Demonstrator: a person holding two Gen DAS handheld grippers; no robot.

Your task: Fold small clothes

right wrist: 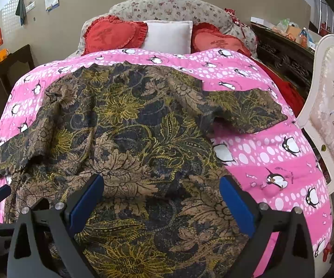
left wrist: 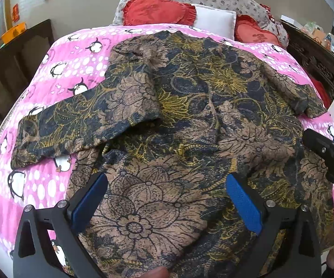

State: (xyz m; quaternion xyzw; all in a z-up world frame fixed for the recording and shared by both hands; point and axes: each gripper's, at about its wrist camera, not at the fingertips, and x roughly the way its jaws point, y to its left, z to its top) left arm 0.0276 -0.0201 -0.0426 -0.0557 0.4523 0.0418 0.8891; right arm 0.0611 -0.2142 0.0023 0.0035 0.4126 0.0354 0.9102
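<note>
A short-sleeved top (left wrist: 190,115) in brown, navy and yellow flower print lies spread on a pink penguin quilt (left wrist: 69,69), collar toward the pillows. Its left sleeve (left wrist: 79,125) stretches out to the left; the right sleeve (right wrist: 248,108) lies out to the right. My left gripper (left wrist: 167,185) hovers open over the near left part of the hem, nothing between its blue pads (left wrist: 90,199). In the right wrist view the same top (right wrist: 132,127) fills the middle. My right gripper (right wrist: 162,185) stands open above the near right part, nothing between its jaws. It also shows at the left view's right edge (left wrist: 329,153).
Two red heart cushions (right wrist: 113,34) and a white pillow (right wrist: 167,37) rest against a floral headboard (right wrist: 171,7). A white upholstered chair (right wrist: 329,115) stands close to the bed's right side. Dark wooden cabinets flank the bed on the left (right wrist: 7,74) and right (right wrist: 282,55).
</note>
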